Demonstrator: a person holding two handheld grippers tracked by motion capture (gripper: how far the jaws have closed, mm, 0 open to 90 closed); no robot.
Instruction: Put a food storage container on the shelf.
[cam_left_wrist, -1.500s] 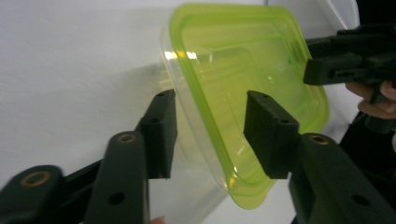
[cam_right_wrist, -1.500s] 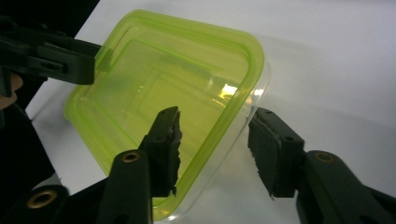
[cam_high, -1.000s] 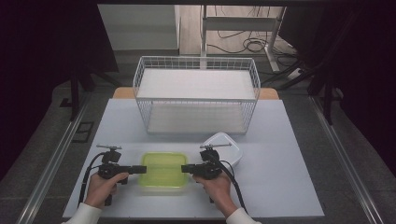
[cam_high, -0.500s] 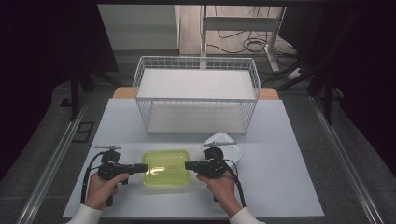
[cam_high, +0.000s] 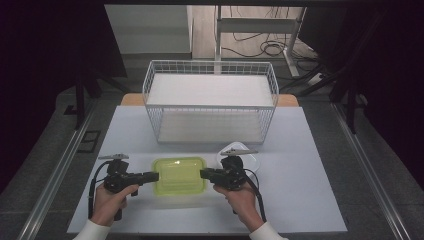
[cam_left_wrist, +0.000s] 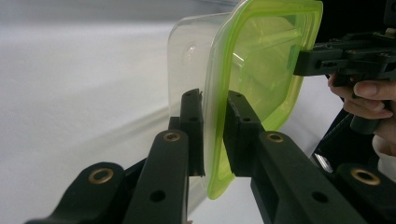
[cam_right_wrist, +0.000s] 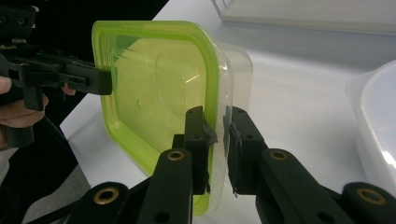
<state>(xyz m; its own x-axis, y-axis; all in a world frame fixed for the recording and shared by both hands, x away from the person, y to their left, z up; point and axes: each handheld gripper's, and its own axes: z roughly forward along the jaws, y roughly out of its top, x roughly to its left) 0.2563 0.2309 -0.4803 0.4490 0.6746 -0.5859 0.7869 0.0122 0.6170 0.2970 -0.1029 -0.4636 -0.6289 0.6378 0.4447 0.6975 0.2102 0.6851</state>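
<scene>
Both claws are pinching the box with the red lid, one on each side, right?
Not quite: the lid is yellow-green, not red, as the high view shows. The left claw and the right claw do pinch the box at opposite sides.

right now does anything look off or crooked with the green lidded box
Nothing stands out. The green-lidded container sits level between the left gripper and the right gripper, each clamped on an opposite rim, lid seated all round. The wire basket stands square, and the white container is upright.
</scene>
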